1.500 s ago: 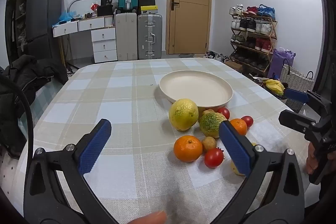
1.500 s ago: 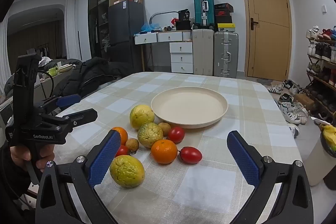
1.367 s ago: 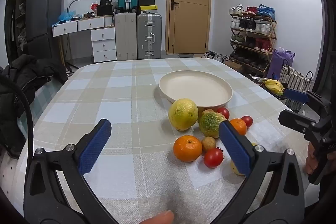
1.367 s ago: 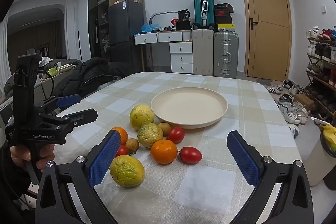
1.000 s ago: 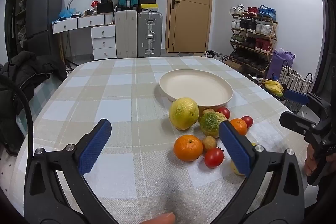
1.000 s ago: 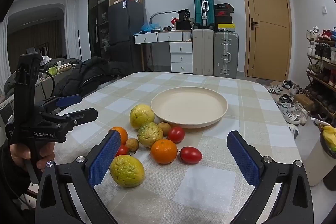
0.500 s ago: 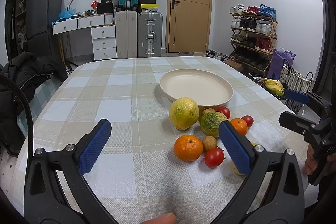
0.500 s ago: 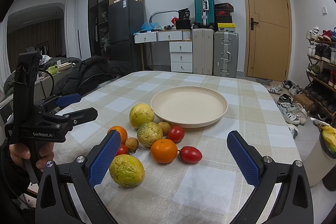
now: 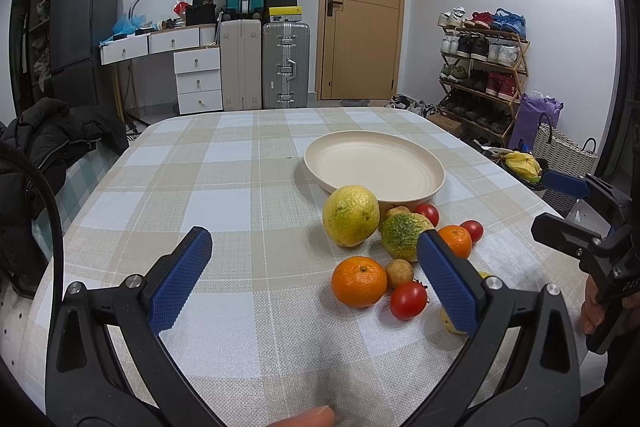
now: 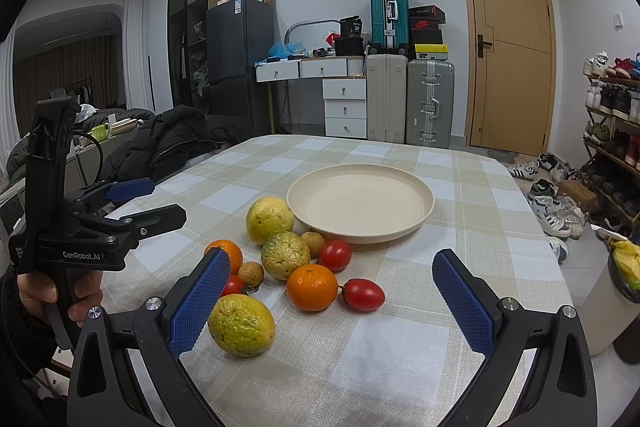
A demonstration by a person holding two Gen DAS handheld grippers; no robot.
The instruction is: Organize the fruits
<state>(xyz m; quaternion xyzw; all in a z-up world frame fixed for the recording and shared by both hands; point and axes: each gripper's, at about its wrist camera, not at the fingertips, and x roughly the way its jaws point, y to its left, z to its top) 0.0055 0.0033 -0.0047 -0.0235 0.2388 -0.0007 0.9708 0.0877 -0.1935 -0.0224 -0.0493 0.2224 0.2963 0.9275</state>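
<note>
An empty cream plate [image 9: 434,183] [image 10: 424,215] sits mid-table. In front of it lies a cluster of fruit: a yellow lemon [image 9: 351,215] [image 10: 269,215], a green-yellow fruit [image 9: 402,231] [image 10: 285,255], an orange [image 9: 359,281] [image 10: 312,287], a second orange [image 9: 456,239] [image 10: 230,253], red tomatoes [image 9: 408,300] [image 10: 363,294], small brown fruits [image 9: 399,273] [image 10: 251,274], and another yellow fruit [image 10: 241,325]. My left gripper [image 9: 312,279] [image 10: 136,203] is open and empty, left of the cluster. My right gripper [image 10: 330,301] [image 9: 560,207] is open and empty, above the near fruits.
The table [image 9: 224,187] has a checked cloth. A dark jacket [image 9: 52,135] hangs on a chair at the left. Suitcases [image 9: 286,65], drawers, a door and a shoe rack [image 9: 482,67] stand beyond. A bin with yellow waste [image 10: 624,267] stands right of the table.
Almost nothing: both grippers hold nearly still and stay open. The fruits and plate have not moved.
</note>
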